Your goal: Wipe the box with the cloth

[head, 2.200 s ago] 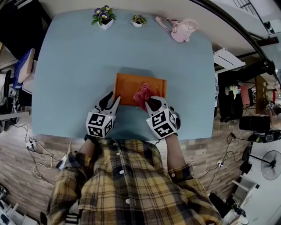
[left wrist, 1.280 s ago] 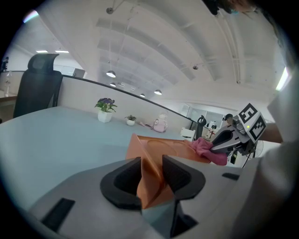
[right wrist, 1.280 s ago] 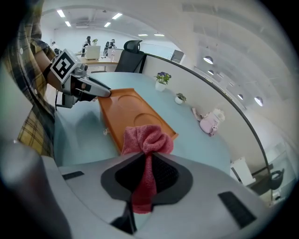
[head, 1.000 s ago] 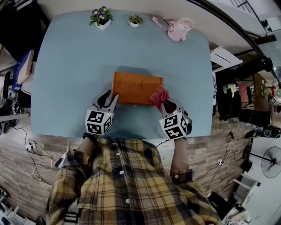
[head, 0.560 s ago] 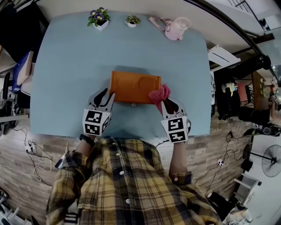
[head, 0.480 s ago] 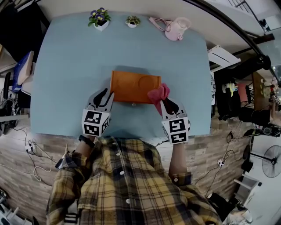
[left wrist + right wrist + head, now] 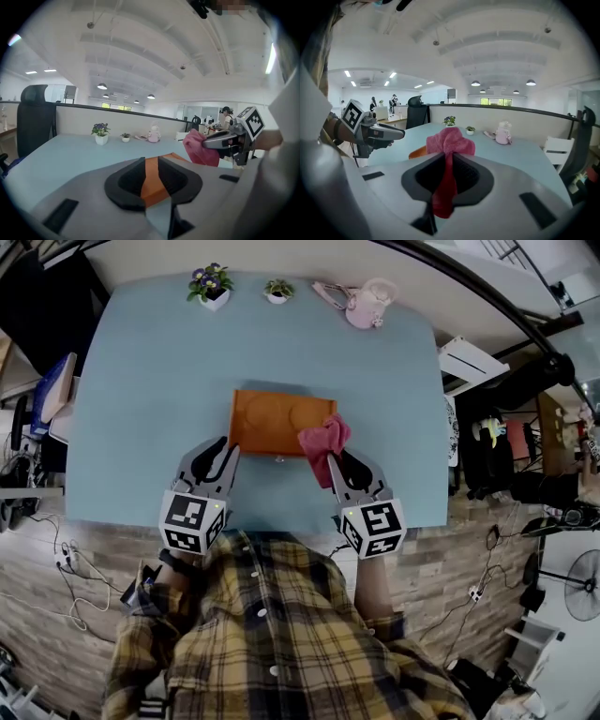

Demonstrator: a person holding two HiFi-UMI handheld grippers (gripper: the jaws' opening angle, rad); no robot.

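Observation:
The orange box lies flat on the light blue table. My right gripper is shut on the pink cloth, which hangs bunched over the box's right end. In the right gripper view the cloth fills the jaws of this gripper, and an edge of the box shows beyond it. My left gripper hovers near the box's front left corner, apart from it. Its jaws have just been closing to a narrow gap with nothing between them; through the gap the box shows.
At the table's far edge stand a pot of purple flowers, a small green plant and a pink teapot. A black chair stands at the table's left. The front edge is close to the person's body.
Both grippers have risen and drawn back towards the person. The right one has carried the cloth up off the box's front right corner. The left jaws have narrowed.

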